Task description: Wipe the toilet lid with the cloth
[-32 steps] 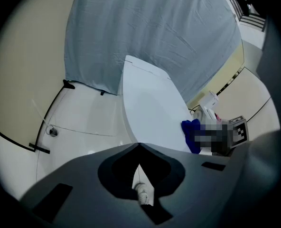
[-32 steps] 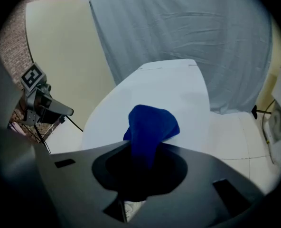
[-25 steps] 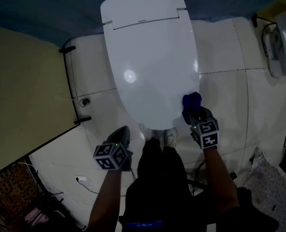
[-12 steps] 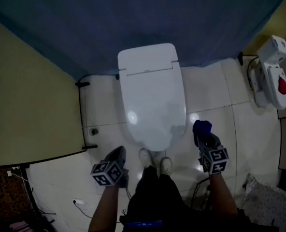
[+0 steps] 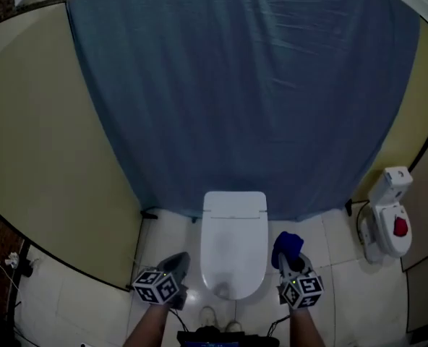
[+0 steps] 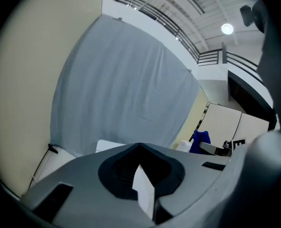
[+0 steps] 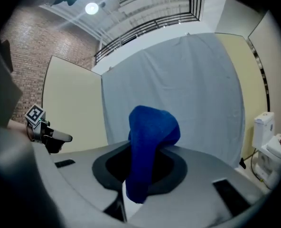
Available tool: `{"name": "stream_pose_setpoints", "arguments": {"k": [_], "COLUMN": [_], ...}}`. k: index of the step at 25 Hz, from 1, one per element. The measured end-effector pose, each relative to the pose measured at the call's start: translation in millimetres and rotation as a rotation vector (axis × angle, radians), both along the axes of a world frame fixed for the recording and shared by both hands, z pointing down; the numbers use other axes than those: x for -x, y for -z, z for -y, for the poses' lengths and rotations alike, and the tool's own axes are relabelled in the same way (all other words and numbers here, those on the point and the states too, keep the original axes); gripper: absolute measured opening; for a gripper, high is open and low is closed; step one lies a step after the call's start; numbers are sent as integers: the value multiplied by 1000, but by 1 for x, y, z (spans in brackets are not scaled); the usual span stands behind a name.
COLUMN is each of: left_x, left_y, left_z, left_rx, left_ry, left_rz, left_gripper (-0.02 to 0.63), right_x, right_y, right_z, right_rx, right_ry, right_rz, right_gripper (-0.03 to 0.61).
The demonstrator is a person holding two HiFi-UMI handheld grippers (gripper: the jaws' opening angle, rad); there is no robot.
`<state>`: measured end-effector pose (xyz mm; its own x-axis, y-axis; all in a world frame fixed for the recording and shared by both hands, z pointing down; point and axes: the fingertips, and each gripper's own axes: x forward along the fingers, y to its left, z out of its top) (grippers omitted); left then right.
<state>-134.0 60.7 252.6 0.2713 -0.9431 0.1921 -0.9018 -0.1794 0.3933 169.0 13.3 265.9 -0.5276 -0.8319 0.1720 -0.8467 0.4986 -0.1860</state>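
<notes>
Far left: left gripper [image 5: 175,263], jaws pressed together, nothing between, beside lid, apart from it. Centre: white glossy plastic toilet lid [image 5: 233,246], closed, bare; likely hard and slick, so cloth should glide. Right: blue soft cloth [image 5: 288,244], bunched, pinched in right gripper [image 5: 286,260] jaws, beside lid's right edge, not touching. Judged light, limp; hold at bunched fold suits, loose end flops over.

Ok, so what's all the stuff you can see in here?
toilet: one, white, lid shut, in front of the curtain.
curtain: one, blue, hanging behind the toilet.
wall panels: beige, both sides of the curtain.
cloth: one, blue, held in the right tool.
small fixture: one, white with red, far right.
floor: white tiles.
shoes: two, pale, at the toilet's front.
left tool: grey, shut, empty, left of the toilet.
right tool: grey, right of the toilet.
</notes>
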Motion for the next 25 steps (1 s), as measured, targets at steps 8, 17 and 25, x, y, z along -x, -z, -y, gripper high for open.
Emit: {"name": "stream_pose_setpoints", "arguments": {"k": [8, 17, 25], "left_x": [5, 20, 17], "left_y": [79, 132, 140], "left_z": [-24, -26, -15], "left_rx": [-197, -336, -358], "left_ry": [32, 31, -37], "left_rz": [33, 96, 106], "left_gripper": [0, 0, 0], "right_x": [19, 61, 90], "right_y": [89, 128, 137], "right_z": [-16, -20, -18], "right_rx": [-139, -228, -249], "right_ry": [37, 62, 64], "right_rz": [105, 61, 16], "right_gripper": [64, 63, 63]}}
